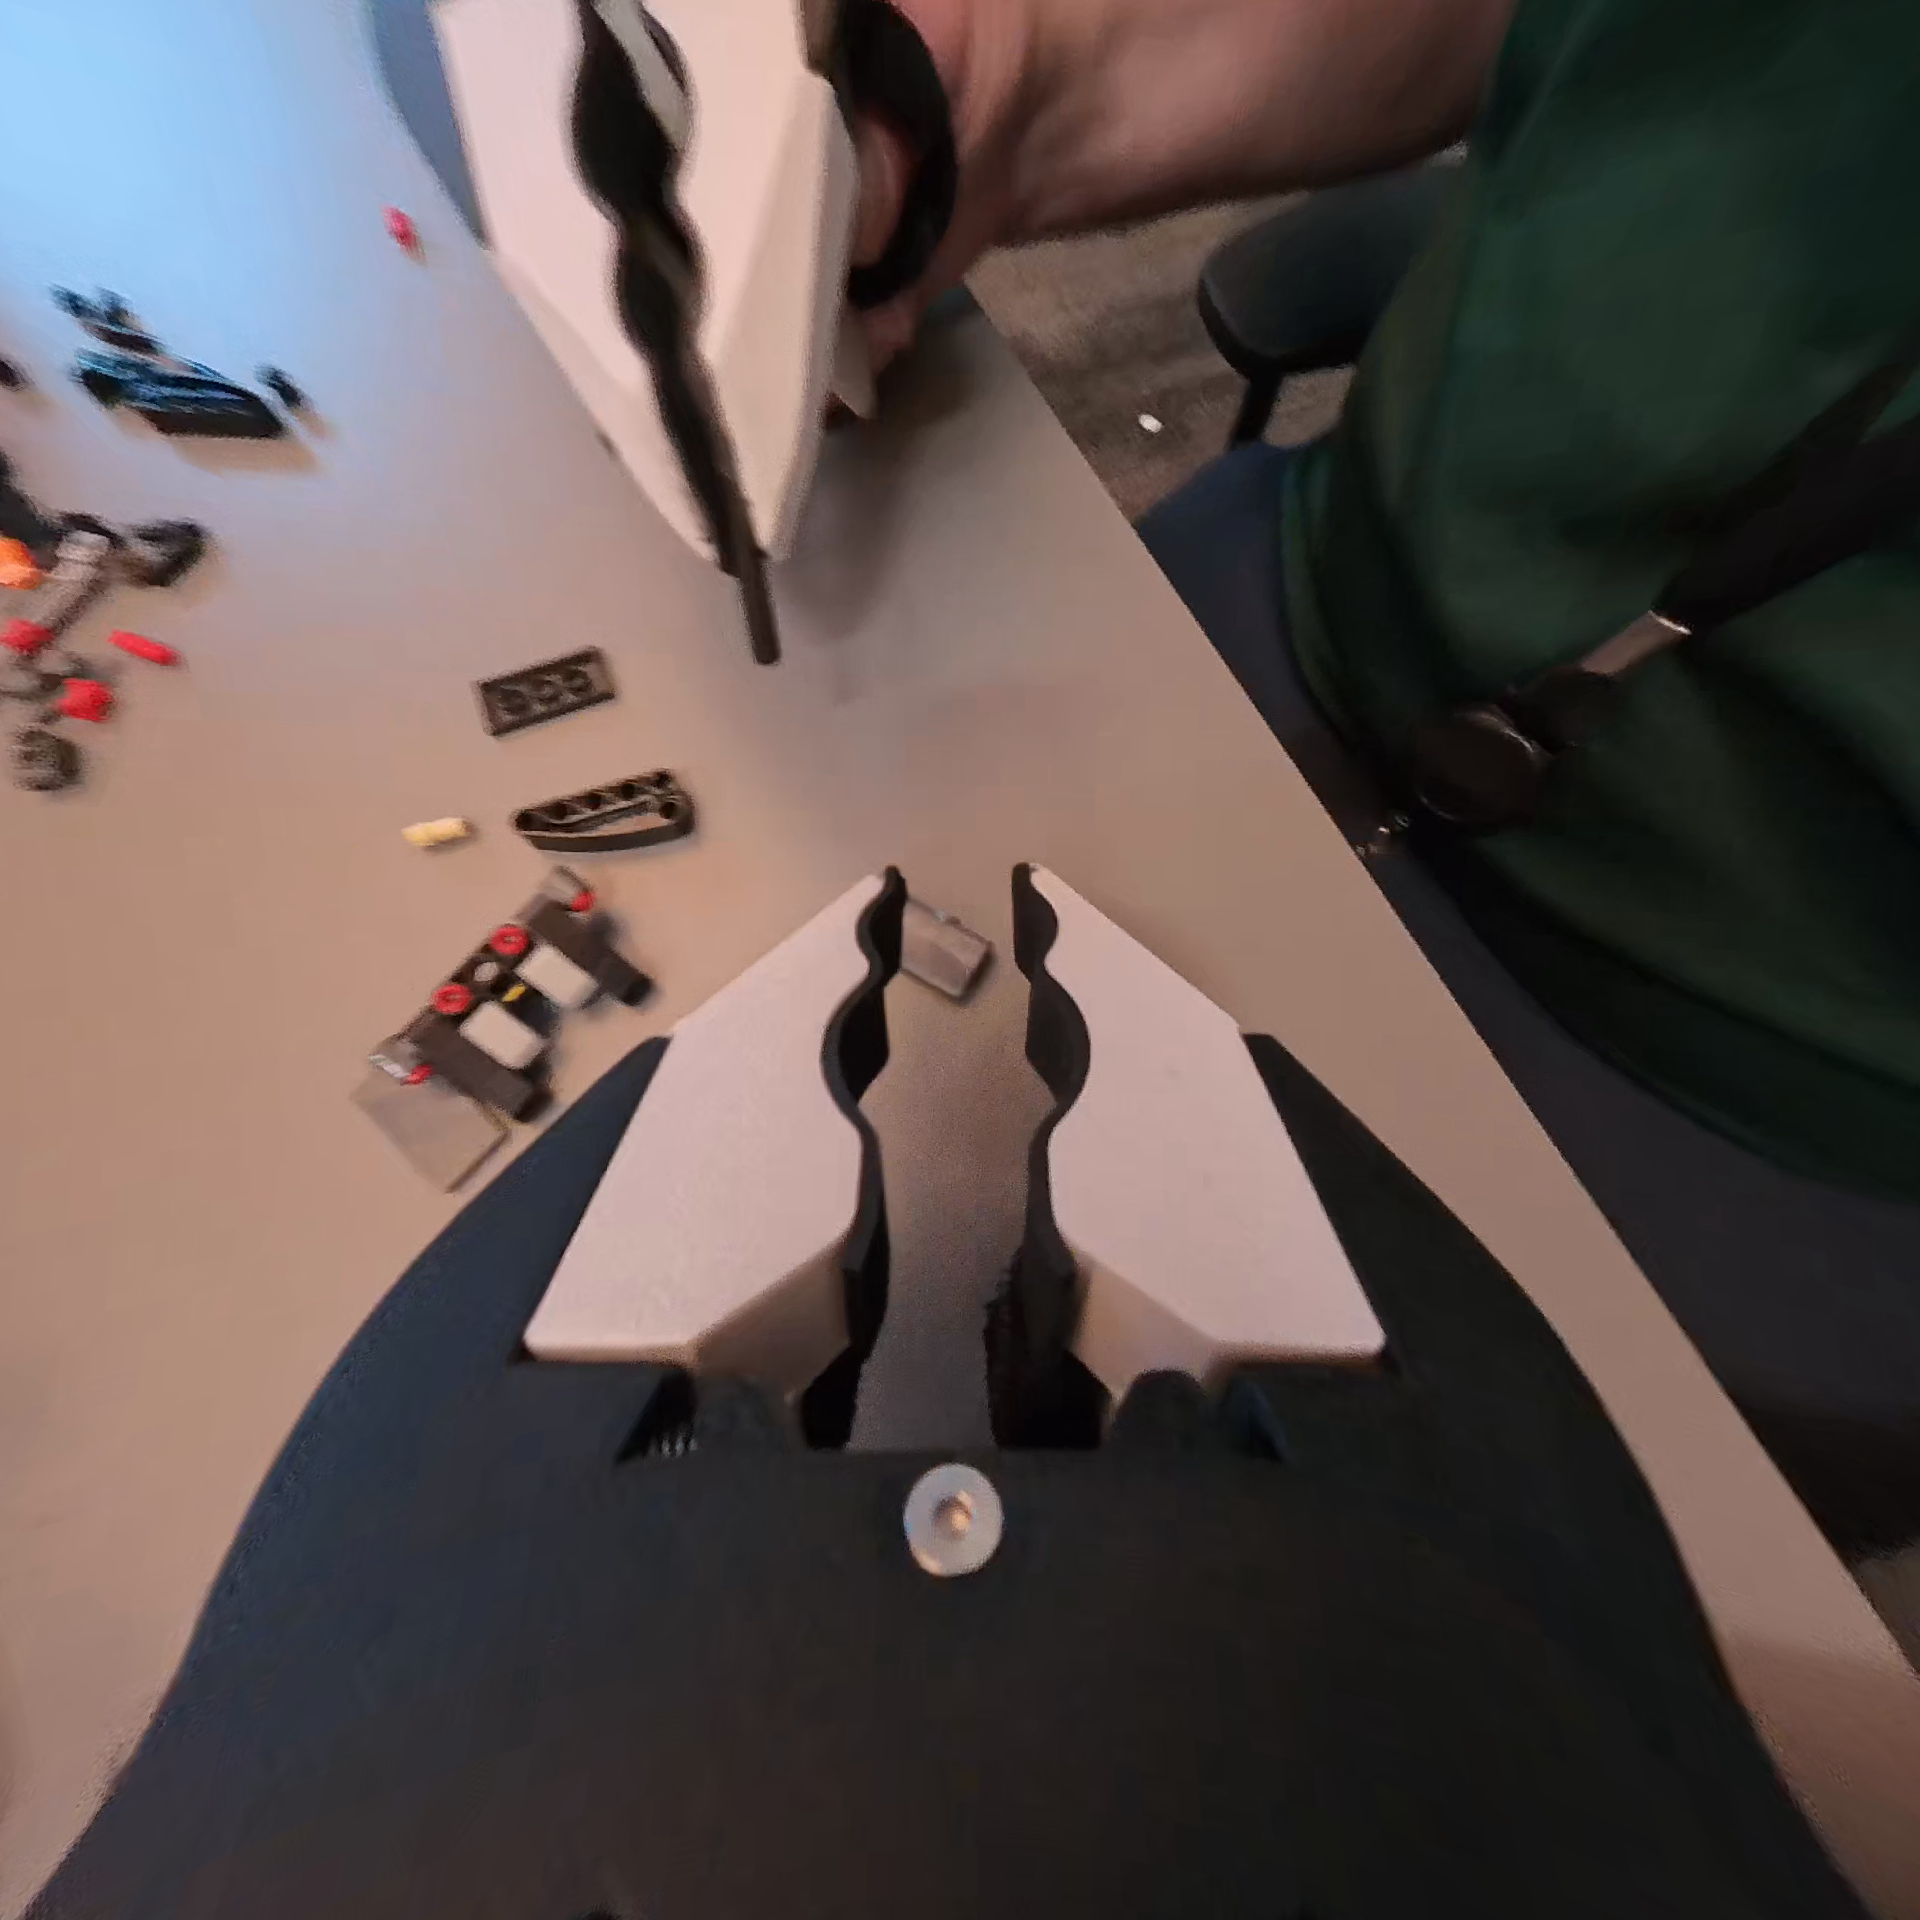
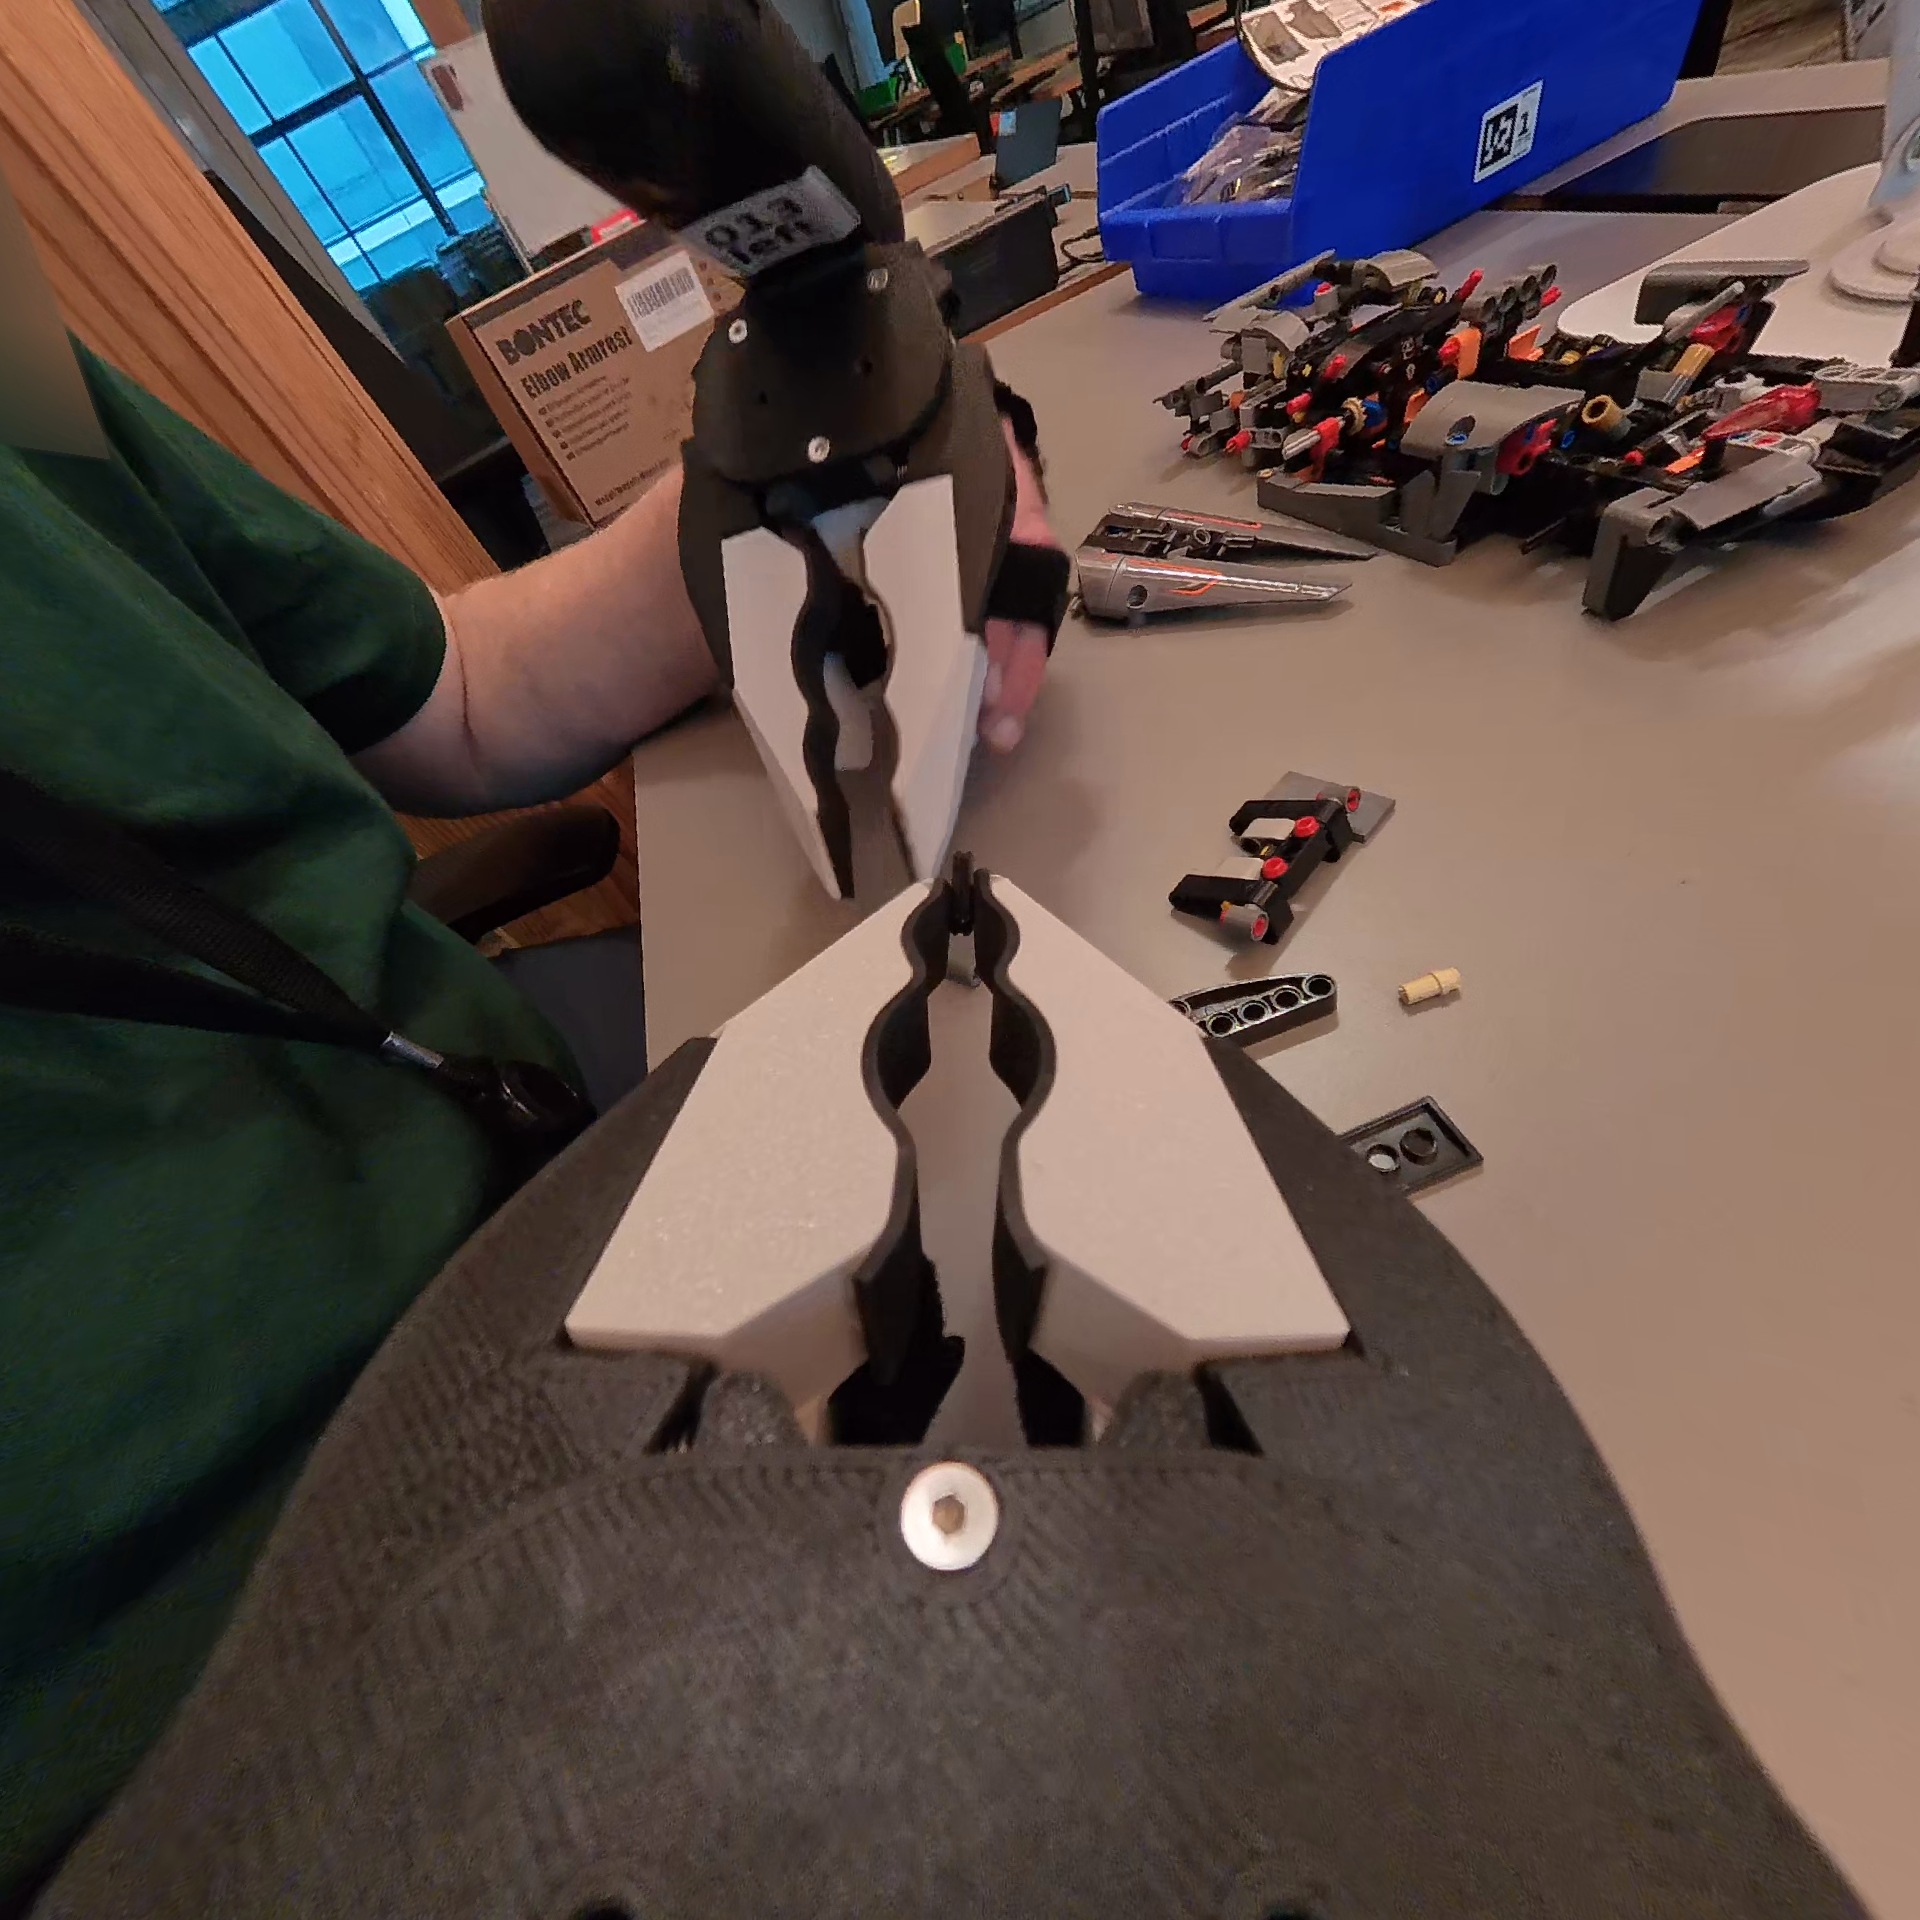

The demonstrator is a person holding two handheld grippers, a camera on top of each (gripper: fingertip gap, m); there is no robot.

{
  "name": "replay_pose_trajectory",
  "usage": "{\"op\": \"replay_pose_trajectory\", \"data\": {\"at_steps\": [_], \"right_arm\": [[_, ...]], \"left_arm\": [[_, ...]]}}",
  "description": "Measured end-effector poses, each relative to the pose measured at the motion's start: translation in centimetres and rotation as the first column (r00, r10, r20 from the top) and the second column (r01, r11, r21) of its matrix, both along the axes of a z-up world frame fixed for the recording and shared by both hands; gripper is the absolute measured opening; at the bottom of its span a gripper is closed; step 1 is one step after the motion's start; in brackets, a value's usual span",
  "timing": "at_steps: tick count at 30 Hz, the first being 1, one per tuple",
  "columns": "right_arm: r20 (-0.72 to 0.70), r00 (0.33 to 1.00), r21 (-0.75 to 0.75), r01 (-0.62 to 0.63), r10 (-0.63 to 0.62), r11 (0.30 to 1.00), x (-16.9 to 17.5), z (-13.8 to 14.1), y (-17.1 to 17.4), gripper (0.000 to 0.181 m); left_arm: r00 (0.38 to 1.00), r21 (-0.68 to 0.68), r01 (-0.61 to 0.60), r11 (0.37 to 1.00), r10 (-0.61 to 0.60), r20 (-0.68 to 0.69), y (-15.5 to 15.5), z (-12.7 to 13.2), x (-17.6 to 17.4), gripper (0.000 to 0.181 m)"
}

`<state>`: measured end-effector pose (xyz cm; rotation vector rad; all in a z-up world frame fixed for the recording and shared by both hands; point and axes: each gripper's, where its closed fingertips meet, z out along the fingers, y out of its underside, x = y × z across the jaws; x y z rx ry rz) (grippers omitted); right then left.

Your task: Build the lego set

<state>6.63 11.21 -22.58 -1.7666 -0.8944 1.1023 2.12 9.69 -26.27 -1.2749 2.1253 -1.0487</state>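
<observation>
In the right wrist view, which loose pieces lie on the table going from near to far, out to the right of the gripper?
Black plate → curved black beam → small tan peg → black sub-assembly with red pins → silver wedge panel → big half-built car → blue bin.

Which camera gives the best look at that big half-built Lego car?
The right wrist view: the half-built car sits sharp and nearly whole across the table's far side. The left wrist view catches only a blurred corner of it at its left edge.
</observation>
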Motion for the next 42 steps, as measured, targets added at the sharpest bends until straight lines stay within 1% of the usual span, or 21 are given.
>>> {"op": "replay_pose_trajectory", "data": {"at_steps": [1, 3, 6, 9, 11, 13, 18, 23, 29, 33, 34, 40, 42], "right_arm": [[-0.002, 1.000, -0.001, -0.001, 0.001, 1.000, 0.0, 0.0, 0.0, 0.002], [-0.002, 1.000, -0.002, -0.004, 0.004, 1.000, 0.0, 0.0, 0.0, 0.002], [0.000, 1.000, -0.003, -0.010, 0.010, 1.000, -0.1, 0.0, -0.1, 0.002], [0.000, 1.000, -0.007, -0.014, 0.014, 1.000, -0.1, 0.0, -0.1, 0.002], [0.000, 1.000, -0.008, -0.015, 0.015, 1.000, -0.1, -0.1, -0.1, 0.002], [-0.001, 1.000, -0.010, -0.017, 0.017, 1.000, -0.1, -0.1, -0.2, 0.002], [-0.006, 1.000, -0.017, -0.021, 0.021, 1.000, -0.1, -0.1, -0.2, 0.002], [-0.022, 1.000, -0.021, -0.017, 0.016, 1.000, 0.1, 0.1, -0.1, 0.002], [0.003, 1.000, -0.025, -0.001, 0.001, 1.000, 0.7, -0.2, -0.5, 0.002], [0.004, 1.000, -0.024, 0.006, -0.005, 1.000, 1.2, -0.2, -0.6, 0.002], [0.002, 1.000, -0.022, 0.007, -0.007, 1.000, 1.3, -0.2, -0.6, 0.002], [-0.010, 1.000, -0.002, 0.005, -0.005, 1.000, 1.5, 0.1, -0.9, 0.002], [-0.004, 1.000, 0.007, 0.003, -0.003, 1.000, 1.5, 0.1, -1.0, 0.002]], "left_arm": [[1.000, 0.017, -0.022, 1.000, 0.022, 0.015, 0.5, 0.2, 0.1, 0.023], [0.999, 0.072, -0.046, 0.996, 0.047, -0.018, 1.3, -0.8, 0.1, 0.028], [0.996, 0.135, -0.038, 0.990, 0.048, -0.069, 1.4, -2.6, 0.2, 0.035], [0.998, 0.135, -0.036, 0.990, 0.044, -0.054, 1.3, -2.7, 0.8, 0.038], [0.996, 0.116, -0.021, 0.993, 0.031, -0.078, 1.0, -3.0, 0.6, 0.040], [0.996, 0.111, -0.003, 0.994, 0.014, -0.094, 0.6, -3.2, 0.6, 0.038], [0.993, 0.139, -0.029, 0.990, 0.044, -0.106, 1.1, -3.5, 0.6, 0.031], [0.993, 0.125, -0.024, 0.992, 0.038, -0.111, 0.8, -3.5, 0.7, 0.029], [0.992, 0.135, -0.025, 0.990, 0.042, -0.118, 0.9, -3.5, 0.6, 0.022], [0.992, 0.138, -0.029, 0.990, 0.045, -0.115, 0.9, -3.6, 1.1, 0.013], [0.992, 0.156, -0.035, 0.987, 0.054, -0.114, 1.1, -3.5, 1.1, 0.008], [0.978, 0.158, -0.100, 0.982, 0.126, -0.164, 1.6, -3.5, 1.3, 0.006], [0.963, 0.162, -0.173, 0.972, 0.201, -0.177, 2.4, -3.5, 1.4, 0.006]]}}
